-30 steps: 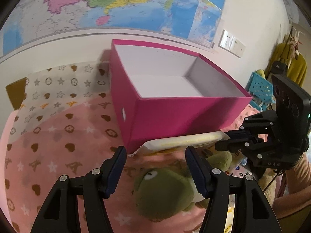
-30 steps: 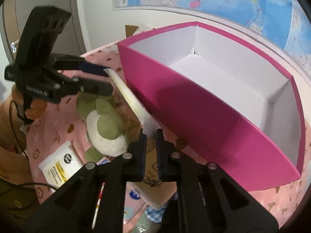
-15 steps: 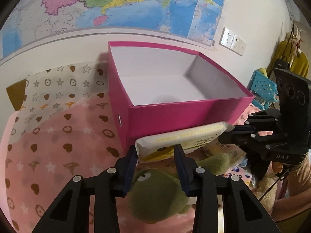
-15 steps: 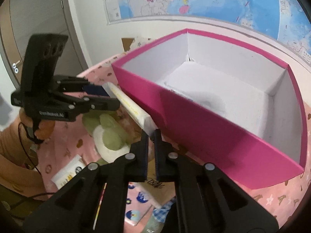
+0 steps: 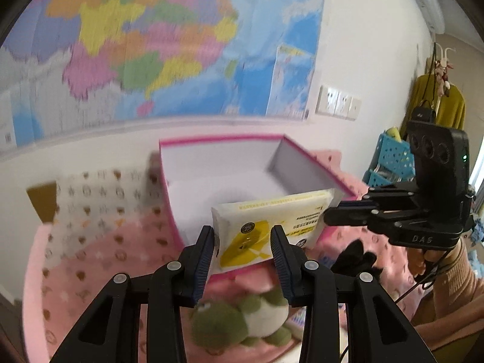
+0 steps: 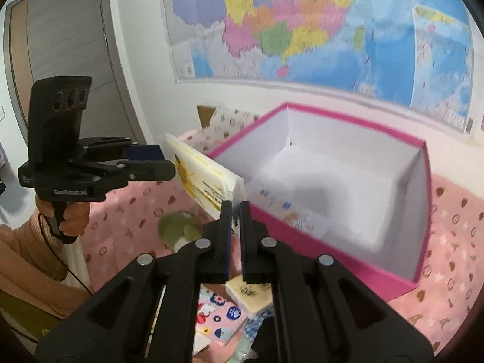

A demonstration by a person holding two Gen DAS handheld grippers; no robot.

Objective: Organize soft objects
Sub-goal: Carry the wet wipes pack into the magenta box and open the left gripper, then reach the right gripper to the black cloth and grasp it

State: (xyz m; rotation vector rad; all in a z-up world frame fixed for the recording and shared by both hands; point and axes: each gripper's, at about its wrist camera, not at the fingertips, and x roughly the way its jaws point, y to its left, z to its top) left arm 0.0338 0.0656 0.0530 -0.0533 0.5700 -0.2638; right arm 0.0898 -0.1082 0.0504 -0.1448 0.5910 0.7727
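Vs a second ago: left gripper [image 5: 242,242] went from wide apart to clamped on one end of the white-yellow tissue pack [image 5: 266,227]; right gripper [image 6: 236,211] pinches its other edge. Pack is off the blanket [image 5: 90,257], raised over the near rim of the pink box [image 6: 332,242]. Right gripper body reads "DAS"; pack print unreadable.
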